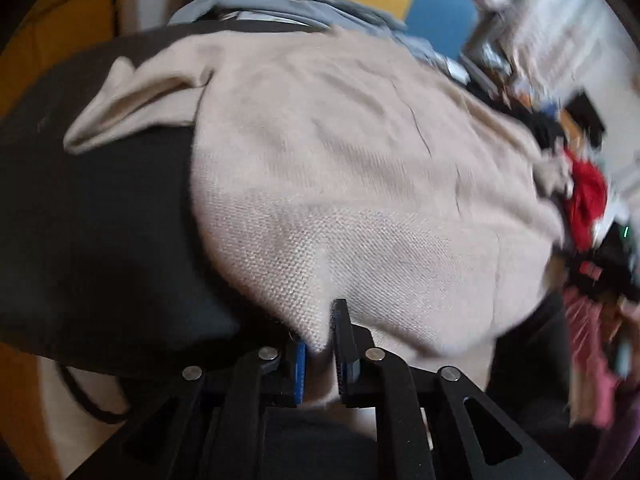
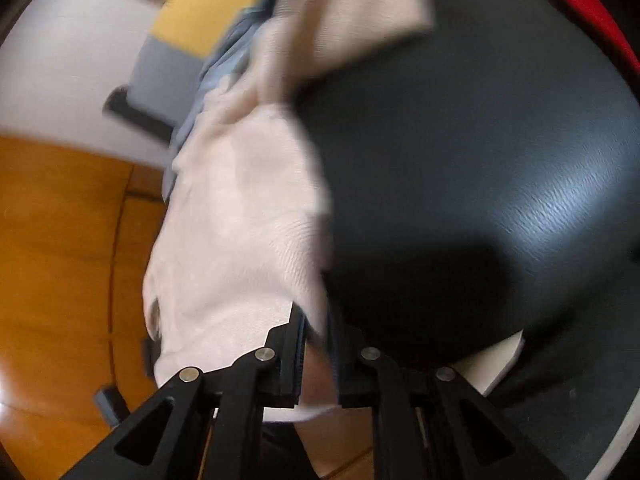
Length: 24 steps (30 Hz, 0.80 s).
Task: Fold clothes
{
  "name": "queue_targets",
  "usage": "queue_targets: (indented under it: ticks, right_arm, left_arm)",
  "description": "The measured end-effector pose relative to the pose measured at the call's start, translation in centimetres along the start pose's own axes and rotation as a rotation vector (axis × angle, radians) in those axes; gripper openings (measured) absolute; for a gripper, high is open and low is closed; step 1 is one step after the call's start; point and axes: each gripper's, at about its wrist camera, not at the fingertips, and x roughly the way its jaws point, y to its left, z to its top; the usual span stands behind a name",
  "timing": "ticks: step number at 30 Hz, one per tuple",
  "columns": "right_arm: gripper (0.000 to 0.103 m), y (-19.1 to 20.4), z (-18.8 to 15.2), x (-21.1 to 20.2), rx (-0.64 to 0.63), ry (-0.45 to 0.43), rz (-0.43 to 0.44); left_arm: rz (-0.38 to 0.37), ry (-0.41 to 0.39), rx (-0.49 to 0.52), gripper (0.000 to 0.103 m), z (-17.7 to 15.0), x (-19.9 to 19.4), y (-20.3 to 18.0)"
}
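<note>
Both claws have hold of the same beige knit [image 1: 340, 184], which lies spread over a dark counter [image 1: 100, 220]. The left claw [image 1: 320, 344] is pinched shut on a puckered bit of the knit's near edge, the cloth drawn up into a small peak between its jaws. The right claw [image 2: 316, 344] is likewise clamped on the knit [image 2: 240, 240], at a part hanging past the counter [image 2: 480, 160] edge, with the wood floor [image 2: 60, 260] showing below.

Holding two points of one hem looks like the way to keep the cloth taut and square, so it can be carried or laid over as a flat panel rather than bunching. One sleeve-like flap [image 1: 136, 108] sticks out to the side on the counter, not tucked in. Both views are smeared with motion, so I would judge the knit is being moved just now, though whether that is spreading it flat or bringing an edge across in a fold, I cannot tell.

Other clothes crowd the far side: a grey-blue garment [image 1: 280, 8] beyond the knit, and something red [image 1: 584, 200] in a jumble to the right, near enough to snag a swinging hem.
</note>
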Motion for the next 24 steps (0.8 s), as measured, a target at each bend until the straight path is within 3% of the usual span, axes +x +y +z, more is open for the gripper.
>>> queue_targets:
  ticks: [2,4,5,8,11,13,15,21,24]
  right_arm:
    - [0.025,0.4,0.0,-1.2,-0.019,-0.037,-0.061]
    - [0.029,2.4,0.1,-2.5,-0.138,-0.116,-0.161]
    - [0.029,3.5,0.1,-3.2,-0.205,-0.160,-0.212]
    - [0.029,7.5,0.1,-2.6,-0.391,-0.189,-0.211]
    - [0.029,11.0,-0.2,0.7,-0.529,-0.121,-0.164]
    - [0.029,13.0,-0.3,2.9,-0.607,-0.107,-0.179]
    - [0.029,14.2,-0.2,4.8,-0.664,-0.096,-0.217]
    - [0.029,13.8,1.7,10.6,-0.753,-0.030,-0.371]
    - [0.026,13.8,2.6,12.2,-0.767,-0.039,-0.371]
  left_arm:
    - [0.072,-0.016,0.052,0.016,-0.3,-0.8,-0.3]
    - [0.134,-0.035,0.050,0.018,-0.1,-1.3,0.5]
    - [0.148,-0.054,0.036,0.018,0.3,-1.5,0.7]
    - [0.123,-0.130,-0.012,0.020,2.5,-1.7,0.8]
    - [0.126,-0.172,0.015,0.030,4.5,-1.2,0.3]
    - [0.148,-0.187,0.070,0.032,6.2,0.1,-1.0]
    - [0.158,-0.188,0.053,0.033,7.0,1.2,-0.9]
    - [0.187,-0.192,0.003,0.034,9.3,4.5,-0.4]
    - [0.202,-0.193,-0.022,0.040,10.4,6.2,-0.2]
